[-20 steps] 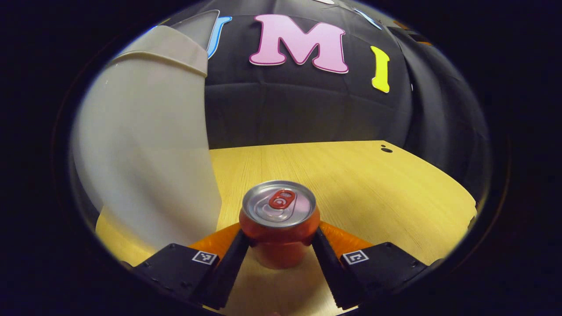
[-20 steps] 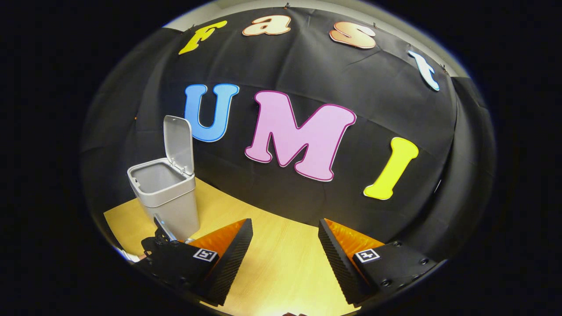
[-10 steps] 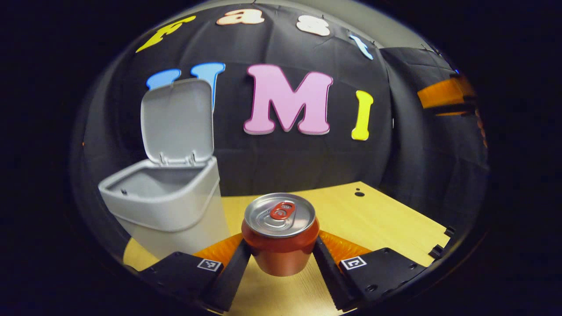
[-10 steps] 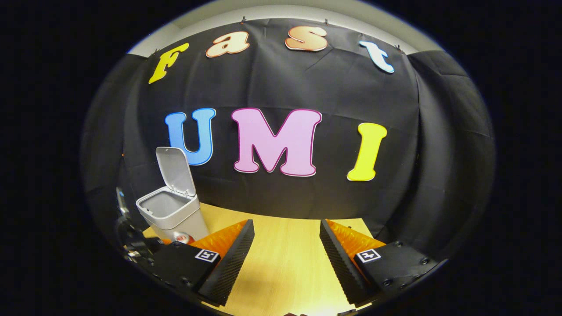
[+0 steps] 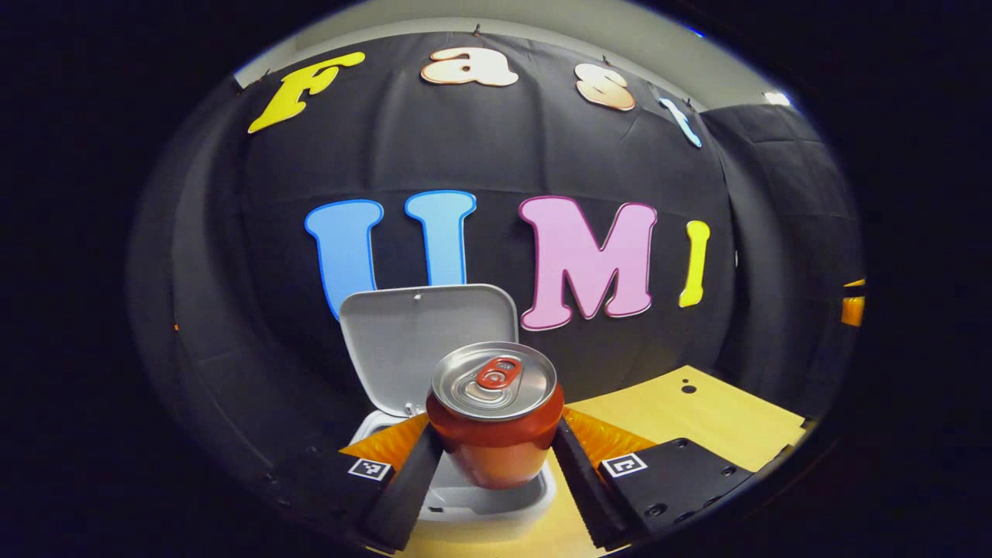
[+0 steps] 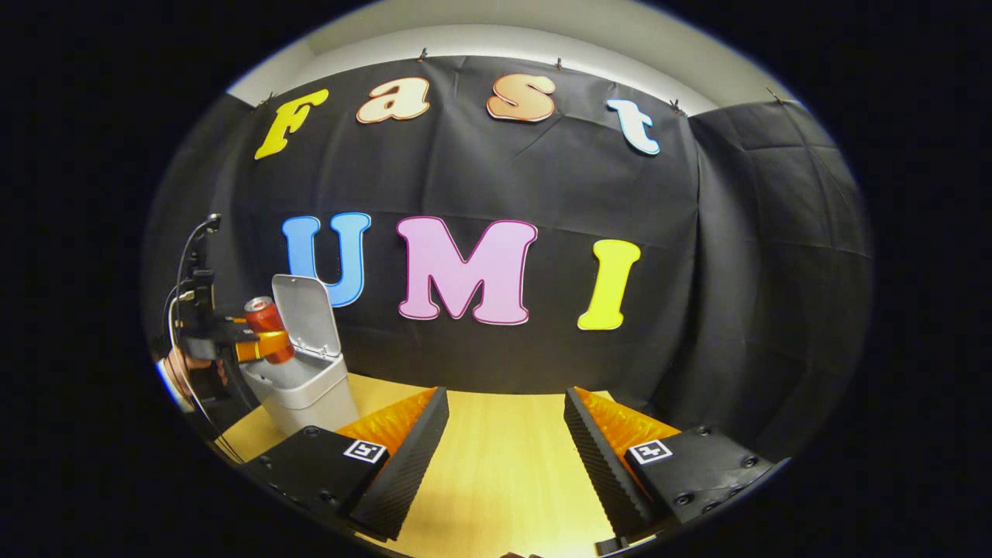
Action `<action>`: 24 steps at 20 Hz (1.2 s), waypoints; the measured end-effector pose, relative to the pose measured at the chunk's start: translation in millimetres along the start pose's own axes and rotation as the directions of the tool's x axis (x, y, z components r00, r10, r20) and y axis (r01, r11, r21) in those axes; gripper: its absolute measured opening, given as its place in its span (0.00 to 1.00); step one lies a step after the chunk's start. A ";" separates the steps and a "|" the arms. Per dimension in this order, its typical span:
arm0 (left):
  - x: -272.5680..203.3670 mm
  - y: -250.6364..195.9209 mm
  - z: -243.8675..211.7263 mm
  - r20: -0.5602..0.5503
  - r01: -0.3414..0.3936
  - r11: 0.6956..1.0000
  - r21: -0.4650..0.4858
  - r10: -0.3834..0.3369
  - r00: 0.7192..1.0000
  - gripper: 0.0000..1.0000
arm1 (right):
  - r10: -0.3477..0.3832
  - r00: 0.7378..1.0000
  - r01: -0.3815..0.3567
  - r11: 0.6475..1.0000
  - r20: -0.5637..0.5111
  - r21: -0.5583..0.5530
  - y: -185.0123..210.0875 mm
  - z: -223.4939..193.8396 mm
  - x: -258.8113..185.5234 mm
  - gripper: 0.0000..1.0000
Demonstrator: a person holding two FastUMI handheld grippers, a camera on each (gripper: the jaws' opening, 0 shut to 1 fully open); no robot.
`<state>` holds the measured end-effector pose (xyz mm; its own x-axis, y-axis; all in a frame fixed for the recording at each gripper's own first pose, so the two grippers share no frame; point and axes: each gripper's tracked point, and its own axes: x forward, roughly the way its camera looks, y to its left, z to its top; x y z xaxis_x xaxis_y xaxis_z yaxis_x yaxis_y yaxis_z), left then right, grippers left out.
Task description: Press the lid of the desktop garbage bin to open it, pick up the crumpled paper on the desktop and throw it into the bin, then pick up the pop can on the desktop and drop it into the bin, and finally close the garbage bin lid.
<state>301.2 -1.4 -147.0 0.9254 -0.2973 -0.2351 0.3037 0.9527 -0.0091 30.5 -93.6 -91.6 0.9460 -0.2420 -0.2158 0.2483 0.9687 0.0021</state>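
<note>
My left gripper [image 5: 496,457] is shut on an orange-red pop can [image 5: 494,422] with a silver top, held upright in the air. Directly behind and below the can stands the grey bin [image 5: 465,500], its lid [image 5: 403,341] raised upright against the back wall. In the right gripper view the same can [image 6: 267,322] hangs above the open bin [image 6: 306,387] at the far left, clamped by the left gripper [image 6: 260,346] with a hand behind it. My right gripper [image 6: 504,453] stands open over the wooden desktop [image 6: 504,465], nothing between its fingers.
The wooden desktop [image 5: 697,418] stretches to the right of the bin, with two small dark holes [image 5: 688,388] near its back edge. The black cloth wall closes off the back and sides.
The left gripper has lifted the can off the desk and carried it left, from beside the bin to over its open mouth. The right gripper has tilted up slightly and stays open.
</note>
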 end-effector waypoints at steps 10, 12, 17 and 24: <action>39.2 25.6 -49.6 -0.093 -0.045 0.998 -0.048 0.041 0.995 0.90 | -0.069 0.995 0.071 0.997 -0.069 0.017 -16.6 -18.0 2.1 0.97; 36.4 25.0 -40.4 -0.078 -0.039 0.998 -0.042 0.036 0.996 0.97 | -0.068 0.995 0.069 0.998 -0.070 0.007 -17.2 -18.8 3.6 0.97; 16.2 33.5 39.3 0.089 -0.027 1.000 -0.001 0.027 0.996 0.97 | -0.070 0.995 0.071 0.997 -0.069 0.012 -17.3 -22.3 5.0 0.97; 55.3 58.9 143.0 0.199 -0.016 0.999 -0.039 0.023 0.980 0.94 | -0.104 0.990 0.110 0.992 -0.097 0.058 -43.1 -47.6 -5.2 0.97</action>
<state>402.6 29.3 -21.5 0.9588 -0.2818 -0.0366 0.2802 0.9590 -0.0431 5.0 -131.4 -137.1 0.8904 -0.3348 -0.3084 0.3622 0.9314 0.0345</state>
